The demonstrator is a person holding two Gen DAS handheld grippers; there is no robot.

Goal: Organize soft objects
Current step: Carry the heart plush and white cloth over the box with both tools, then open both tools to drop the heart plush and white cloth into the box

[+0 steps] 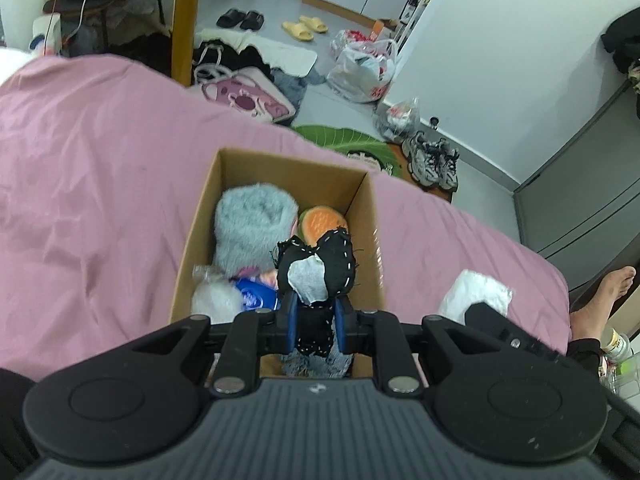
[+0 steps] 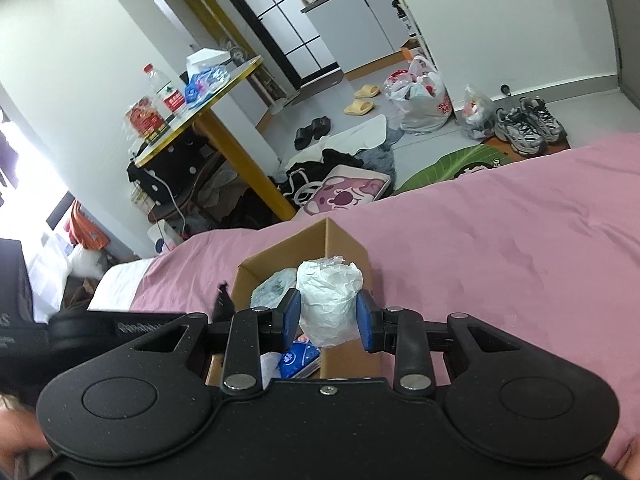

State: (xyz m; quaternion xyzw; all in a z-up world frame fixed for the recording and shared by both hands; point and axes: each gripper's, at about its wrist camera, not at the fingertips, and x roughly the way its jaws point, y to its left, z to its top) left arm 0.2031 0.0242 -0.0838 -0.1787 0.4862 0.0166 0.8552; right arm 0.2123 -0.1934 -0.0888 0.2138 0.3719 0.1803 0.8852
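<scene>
1. Left wrist view: left claw (image 1: pixel 314 322) pinches the black stitched toy (image 1: pixel 320 264) above the cardboard box (image 1: pixel 200 216), centre frame.
2. Right claw (image 2: pixel 328 316) grips the white wrapped roll (image 2: pixel 328 300) over the box's 3 o'clock wall; released there, it may tumble onto the bed (image 2: pixel 500 248).

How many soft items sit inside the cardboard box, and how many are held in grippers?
In the brown cardboard box: 4 (grey fluffy bundle, orange sponge, blue packet, clear plastic bag)
Held: 2 (black stitched cloth, white wrapped roll)
Total: 6

Lived-in bedroom, pink bed (image 1: pixel 100 168), slippers (image 1: pixel 306 27)
</scene>
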